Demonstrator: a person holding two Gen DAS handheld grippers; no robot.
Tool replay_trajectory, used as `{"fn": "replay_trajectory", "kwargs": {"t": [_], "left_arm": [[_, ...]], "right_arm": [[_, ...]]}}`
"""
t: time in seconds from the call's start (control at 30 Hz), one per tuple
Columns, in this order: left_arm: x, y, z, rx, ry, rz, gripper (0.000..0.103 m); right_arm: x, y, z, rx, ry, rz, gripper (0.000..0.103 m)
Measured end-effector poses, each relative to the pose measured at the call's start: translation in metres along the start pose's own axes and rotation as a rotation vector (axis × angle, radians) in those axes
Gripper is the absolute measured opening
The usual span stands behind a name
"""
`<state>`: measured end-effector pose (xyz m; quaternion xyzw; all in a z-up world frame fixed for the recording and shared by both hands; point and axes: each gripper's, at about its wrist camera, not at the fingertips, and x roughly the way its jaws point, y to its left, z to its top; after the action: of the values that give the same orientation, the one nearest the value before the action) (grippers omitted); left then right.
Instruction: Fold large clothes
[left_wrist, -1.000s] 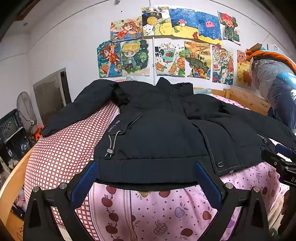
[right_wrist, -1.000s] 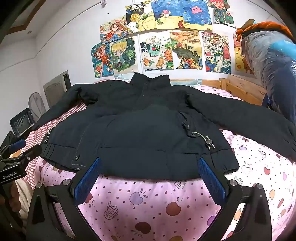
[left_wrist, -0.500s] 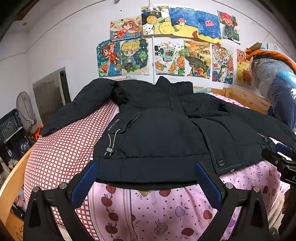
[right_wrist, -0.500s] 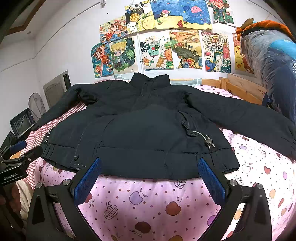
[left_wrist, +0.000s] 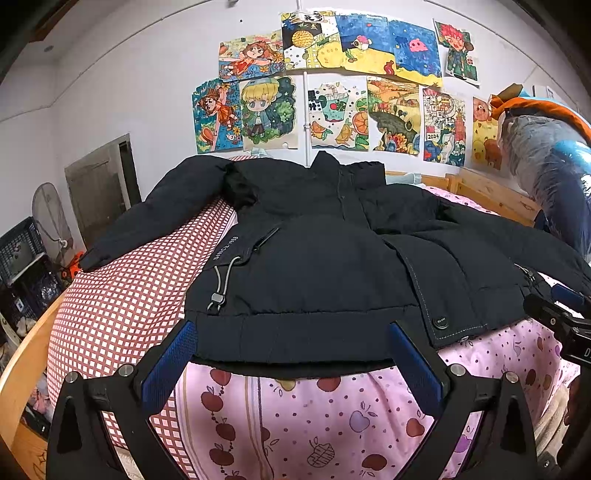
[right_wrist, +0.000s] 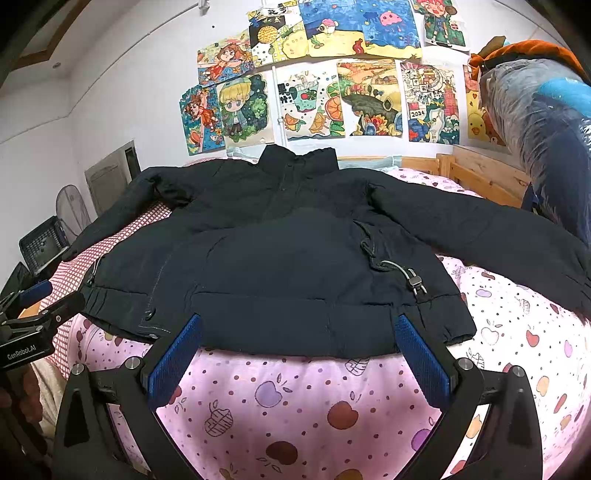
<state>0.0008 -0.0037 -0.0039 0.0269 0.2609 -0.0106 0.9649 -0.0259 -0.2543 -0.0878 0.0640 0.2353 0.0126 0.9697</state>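
A dark navy padded jacket (left_wrist: 321, 266) (right_wrist: 295, 258) lies spread flat, front up, on the bed, sleeves stretched out to both sides and collar toward the far wall. My left gripper (left_wrist: 293, 354) is open just short of the hem on the jacket's left half, nothing between its blue pads. My right gripper (right_wrist: 299, 350) is open in front of the hem on the right half, also holding nothing. Each gripper shows at the edge of the other's view: the right gripper (left_wrist: 565, 317), the left gripper (right_wrist: 33, 317).
The bed has a pink apple-print sheet (right_wrist: 332, 398) and a red-checked cover (left_wrist: 122, 314) on the left. A wooden bed frame (right_wrist: 480, 173) runs at the back right. Plastic-wrapped bundles (right_wrist: 543, 110) stand at the right. A fan (left_wrist: 48, 214) and dark crates (left_wrist: 22, 258) are at the left.
Both grippers have crept slightly closer to the jacket hem. The jacket has not moved and both grippers stay open.
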Motion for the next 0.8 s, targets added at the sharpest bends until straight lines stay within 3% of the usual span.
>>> {"fn": "replay_trajectory", "kwargs": {"t": [0.8], "left_arm": [[0.0002, -0.0003, 0.0003, 0.001, 0.001, 0.001, 0.103]], "right_arm": [[0.0021, -0.0047, -0.0011, 0.001, 0.002, 0.0, 0.102]]}}
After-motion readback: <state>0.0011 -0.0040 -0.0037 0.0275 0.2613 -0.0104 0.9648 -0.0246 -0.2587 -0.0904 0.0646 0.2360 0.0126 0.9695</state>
